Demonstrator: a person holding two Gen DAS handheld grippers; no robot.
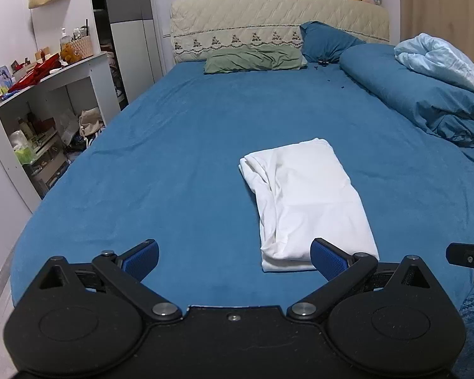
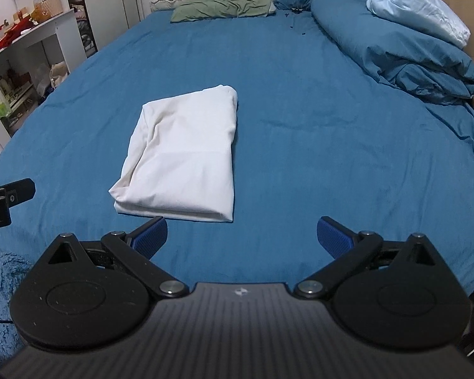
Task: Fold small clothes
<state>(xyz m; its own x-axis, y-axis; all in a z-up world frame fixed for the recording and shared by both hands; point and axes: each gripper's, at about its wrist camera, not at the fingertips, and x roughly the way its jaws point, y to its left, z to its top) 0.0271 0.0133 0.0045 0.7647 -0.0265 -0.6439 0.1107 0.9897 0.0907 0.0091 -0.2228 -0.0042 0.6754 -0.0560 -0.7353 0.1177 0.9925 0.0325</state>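
A white garment (image 1: 303,202) lies folded into a neat rectangle on the blue bed sheet (image 1: 173,158). It also shows in the right wrist view (image 2: 183,154). My left gripper (image 1: 235,260) is open and empty, above the bed's near edge, its right pad just in front of the garment's near left corner. My right gripper (image 2: 241,237) is open and empty, just short of the garment's near edge and to its right. The tip of the right gripper shows at the left wrist view's right edge (image 1: 467,257); the left gripper's tip shows in the right wrist view (image 2: 6,192).
A rolled blue duvet (image 1: 426,101) with a light blue blanket (image 1: 442,60) lies along the bed's right side. Green (image 1: 256,58) and blue (image 1: 328,41) pillows lie at the headboard. A white cluttered shelf unit (image 1: 47,110) stands left of the bed.
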